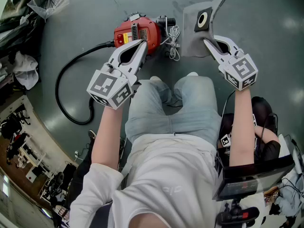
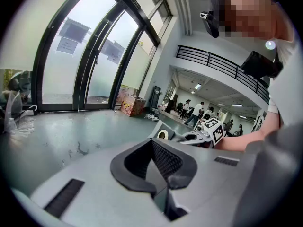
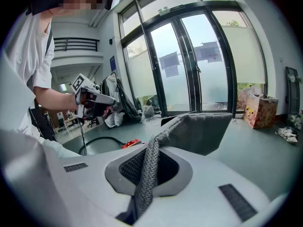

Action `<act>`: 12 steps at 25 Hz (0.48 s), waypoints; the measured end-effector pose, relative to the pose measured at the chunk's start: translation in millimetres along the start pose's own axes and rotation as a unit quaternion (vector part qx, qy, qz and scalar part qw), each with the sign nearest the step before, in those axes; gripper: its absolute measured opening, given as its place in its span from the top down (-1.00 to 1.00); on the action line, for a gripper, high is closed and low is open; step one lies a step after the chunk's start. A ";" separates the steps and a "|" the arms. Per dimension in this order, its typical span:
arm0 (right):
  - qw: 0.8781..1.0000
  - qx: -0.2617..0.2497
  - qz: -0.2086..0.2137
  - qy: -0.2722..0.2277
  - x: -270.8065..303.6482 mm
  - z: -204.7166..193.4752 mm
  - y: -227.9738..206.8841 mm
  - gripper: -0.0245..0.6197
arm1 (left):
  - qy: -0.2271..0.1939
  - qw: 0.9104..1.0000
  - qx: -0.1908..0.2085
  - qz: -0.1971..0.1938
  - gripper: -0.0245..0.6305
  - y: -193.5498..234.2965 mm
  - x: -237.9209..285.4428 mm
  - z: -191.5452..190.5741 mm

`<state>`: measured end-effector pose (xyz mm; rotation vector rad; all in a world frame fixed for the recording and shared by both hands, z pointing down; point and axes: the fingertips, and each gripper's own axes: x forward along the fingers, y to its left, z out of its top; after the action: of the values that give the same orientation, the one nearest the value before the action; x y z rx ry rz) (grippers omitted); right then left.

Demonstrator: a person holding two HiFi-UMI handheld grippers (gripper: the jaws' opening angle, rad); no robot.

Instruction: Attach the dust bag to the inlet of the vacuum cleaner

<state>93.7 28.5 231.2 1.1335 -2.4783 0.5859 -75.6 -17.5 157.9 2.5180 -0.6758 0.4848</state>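
Observation:
A red vacuum cleaner [image 1: 137, 32] lies on the grey floor in front of the seated person's knees, with a black hose [image 1: 71, 75] curling off to the left. My left gripper [image 1: 141, 43] hovers just above it, shut with nothing between its pads [image 2: 163, 193]. To the right, a grey dust bag [image 1: 194, 37] with a black collar and a white ring opening [image 1: 203, 19] hangs from my right gripper [image 1: 208, 43], which is shut on the bag's edge. In the right gripper view a strip of the bag's fabric [image 3: 147, 174] runs between the pads.
A white power cord [image 1: 173, 42] lies coiled between vacuum and bag. Plastic bags [image 1: 45, 1] and clutter line the floor's left side. A screen on a stand [image 1: 251, 175] sits at my right. A cardboard box [image 3: 258, 110] stands by the glass doors.

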 end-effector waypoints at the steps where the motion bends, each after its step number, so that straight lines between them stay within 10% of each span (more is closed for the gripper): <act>1: 1.000 -0.005 -0.003 0.004 9.6 -10.9 -7.4 0.88 | -0.001 1.000 0.002 0.000 0.91 7.1 7.9 -10.5; 12: 0.995 -0.067 0.010 0.071 112.3 -150.6 -64.0 0.88 | -0.021 0.999 -0.011 -0.021 0.91 80.2 94.5 -118.4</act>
<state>95.3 -4.2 426.9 0.9833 -2.3714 0.4796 -66.6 -50.1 325.9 2.5225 -0.6384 0.4089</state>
